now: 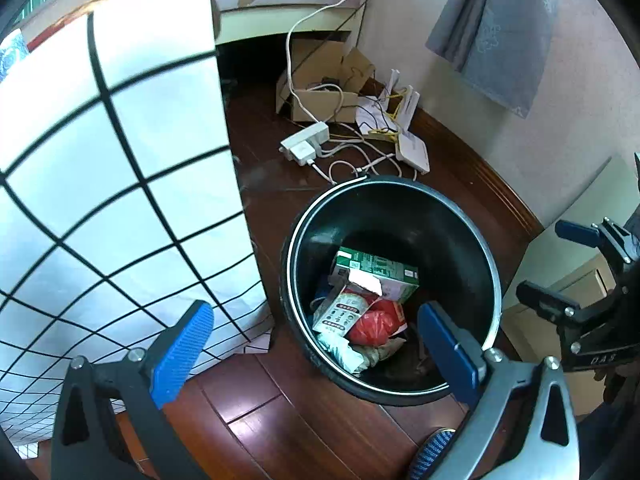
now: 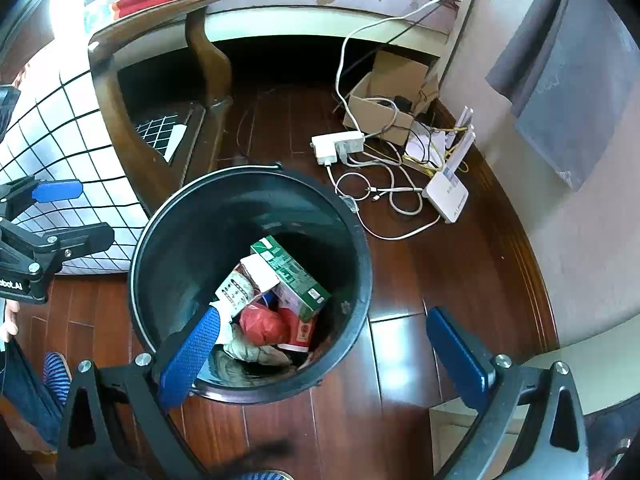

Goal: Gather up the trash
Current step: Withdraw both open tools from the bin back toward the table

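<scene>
Left gripper (image 1: 316,344) spread empty, above trash bin (image 1: 400,196)

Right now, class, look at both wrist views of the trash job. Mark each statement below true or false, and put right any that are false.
1. The black bin stands on a wooden floor. True.
2. The bin is empty. False: a green carton, a red bag and other packaging lie in it.
3. The left gripper grips the red bag. False: its jaws stand wide open with nothing held between them.
4. The right gripper is open. True.
5. A white power strip lies on the floor beyond the bin. True.
</scene>
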`<state>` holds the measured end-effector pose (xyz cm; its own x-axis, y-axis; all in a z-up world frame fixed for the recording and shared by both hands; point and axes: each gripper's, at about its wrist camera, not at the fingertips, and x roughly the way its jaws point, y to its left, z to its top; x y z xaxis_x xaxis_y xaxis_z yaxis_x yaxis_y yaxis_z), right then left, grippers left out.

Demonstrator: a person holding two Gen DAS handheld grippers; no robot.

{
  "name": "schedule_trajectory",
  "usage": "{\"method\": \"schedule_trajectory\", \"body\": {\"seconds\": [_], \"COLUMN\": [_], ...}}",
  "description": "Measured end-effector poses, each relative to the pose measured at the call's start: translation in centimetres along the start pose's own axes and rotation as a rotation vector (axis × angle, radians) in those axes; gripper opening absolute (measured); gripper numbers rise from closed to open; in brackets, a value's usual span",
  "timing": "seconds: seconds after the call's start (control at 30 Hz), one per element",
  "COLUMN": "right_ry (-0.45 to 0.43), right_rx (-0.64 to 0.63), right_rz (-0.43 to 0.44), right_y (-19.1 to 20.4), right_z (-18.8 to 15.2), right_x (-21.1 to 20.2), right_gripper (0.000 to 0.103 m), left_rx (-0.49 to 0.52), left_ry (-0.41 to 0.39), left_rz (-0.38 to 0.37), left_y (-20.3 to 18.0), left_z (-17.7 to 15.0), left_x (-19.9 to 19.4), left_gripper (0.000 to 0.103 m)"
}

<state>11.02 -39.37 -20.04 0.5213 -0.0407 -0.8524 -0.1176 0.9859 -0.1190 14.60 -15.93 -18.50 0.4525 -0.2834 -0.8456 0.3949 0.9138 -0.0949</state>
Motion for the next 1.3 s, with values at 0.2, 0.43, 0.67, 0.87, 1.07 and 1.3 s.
{"method": "schedule_trajectory", "body": {"seconds": [0.2, 0.43, 0.67, 0.87, 1.07, 1.3], "right_ry": [-0.031, -0.061, -0.080, -0.112, -0.145, -0.170], "right_rx": [0.011, 0.027, 0.027, 0.039, 0.044, 0.040], "right_rz": [-0.001, 0.000, 0.010, 0.008, 0.004, 0.044], "right_y": [0.3, 0.5, 0.9, 1.4, 2.5, 5.0], "right_z": [0.2, 0.5, 0.8, 1.2, 2.1, 3.6], "right_x": [-0.7, -1.7, -2.5, -4.1, -5.7, -7.0], "right_gripper": [0.103, 0.103, 0.103, 0.103, 0.103, 0.103], "left_rx": [-0.003, 0.036, 0.017, -0.011, -0.015, -0.051], "left_ry": [-0.040, -0.061, -0.060, -0.067, -0.089, -0.139], "left_rz": [0.017, 0.052, 0.078, 0.097, 0.123, 0.144], "left_y": [0.0, -0.3, 0.1, 1.0, 1.8, 3.9], "left_z": [0.3, 0.4, 0.7, 0.8, 0.6, 0.4], "left_x": [-1.2, -1.9, -3.0, -4.3, -6.2, -9.1], "left_gripper": [0.103, 0.103, 0.103, 0.103, 0.103, 0.103]}}
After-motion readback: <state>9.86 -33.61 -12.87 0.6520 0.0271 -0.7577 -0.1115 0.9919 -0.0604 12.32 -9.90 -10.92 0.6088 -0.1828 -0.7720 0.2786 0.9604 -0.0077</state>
